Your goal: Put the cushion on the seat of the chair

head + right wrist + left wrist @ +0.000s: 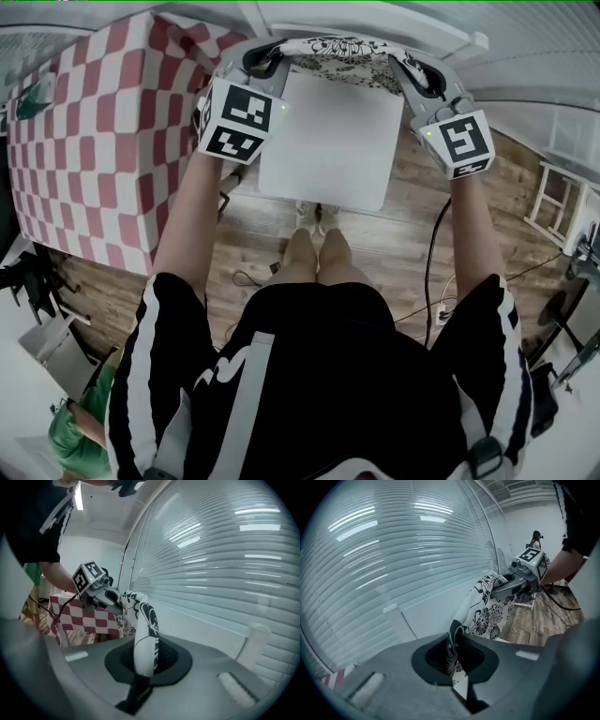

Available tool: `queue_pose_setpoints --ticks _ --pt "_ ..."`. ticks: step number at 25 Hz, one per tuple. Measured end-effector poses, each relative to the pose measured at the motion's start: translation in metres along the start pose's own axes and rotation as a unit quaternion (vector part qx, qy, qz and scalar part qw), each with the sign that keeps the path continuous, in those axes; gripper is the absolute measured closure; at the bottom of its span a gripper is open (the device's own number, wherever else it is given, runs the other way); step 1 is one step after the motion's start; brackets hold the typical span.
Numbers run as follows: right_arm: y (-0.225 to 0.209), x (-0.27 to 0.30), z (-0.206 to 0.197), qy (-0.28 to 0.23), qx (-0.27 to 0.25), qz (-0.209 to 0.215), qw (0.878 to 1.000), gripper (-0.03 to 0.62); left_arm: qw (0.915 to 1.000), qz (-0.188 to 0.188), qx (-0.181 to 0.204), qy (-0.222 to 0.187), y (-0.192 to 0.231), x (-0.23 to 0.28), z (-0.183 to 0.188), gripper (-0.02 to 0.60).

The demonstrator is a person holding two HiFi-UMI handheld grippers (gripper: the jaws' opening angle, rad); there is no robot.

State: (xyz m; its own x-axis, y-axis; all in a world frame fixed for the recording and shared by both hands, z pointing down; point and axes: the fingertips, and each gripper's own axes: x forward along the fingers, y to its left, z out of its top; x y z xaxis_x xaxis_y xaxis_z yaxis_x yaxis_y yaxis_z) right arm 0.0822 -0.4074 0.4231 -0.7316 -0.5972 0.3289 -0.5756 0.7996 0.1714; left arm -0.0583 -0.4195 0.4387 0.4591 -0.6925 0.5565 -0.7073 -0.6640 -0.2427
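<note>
Clamping both ends of the cushion [339, 49] with my left tongs [274, 58] and right tongs [412, 67], I am holding it spread above the seat [328, 141] to land squarely.

A checked table [94, 141] stands on the wood floor [375, 253] beside the blinds [393, 550]. A black cable [427, 272] trails across the planks.

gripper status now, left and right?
Left gripper: closed, pinching one end of the cushion.
Right gripper: closed, pinching the other end of the cushion.
</note>
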Motion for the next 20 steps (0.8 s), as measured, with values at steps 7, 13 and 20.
queue_pose_setpoints --ticks 7,13,20 --pt "0.02 0.003 -0.022 0.014 -0.019 0.031 0.999 0.585 0.9998 -0.018 0.011 0.008 -0.017 0.013 -0.031 0.568" --pt "0.05 -0.001 -0.04 0.022 -0.008 0.063 0.998 0.585 0.9991 -0.036 0.012 0.017 -0.031 0.007 -0.058 0.568" --pt "0.08 -0.007 -0.066 0.039 0.007 0.08 0.996 0.585 0.9976 -0.052 0.012 0.045 -0.058 0.001 -0.093 0.568"
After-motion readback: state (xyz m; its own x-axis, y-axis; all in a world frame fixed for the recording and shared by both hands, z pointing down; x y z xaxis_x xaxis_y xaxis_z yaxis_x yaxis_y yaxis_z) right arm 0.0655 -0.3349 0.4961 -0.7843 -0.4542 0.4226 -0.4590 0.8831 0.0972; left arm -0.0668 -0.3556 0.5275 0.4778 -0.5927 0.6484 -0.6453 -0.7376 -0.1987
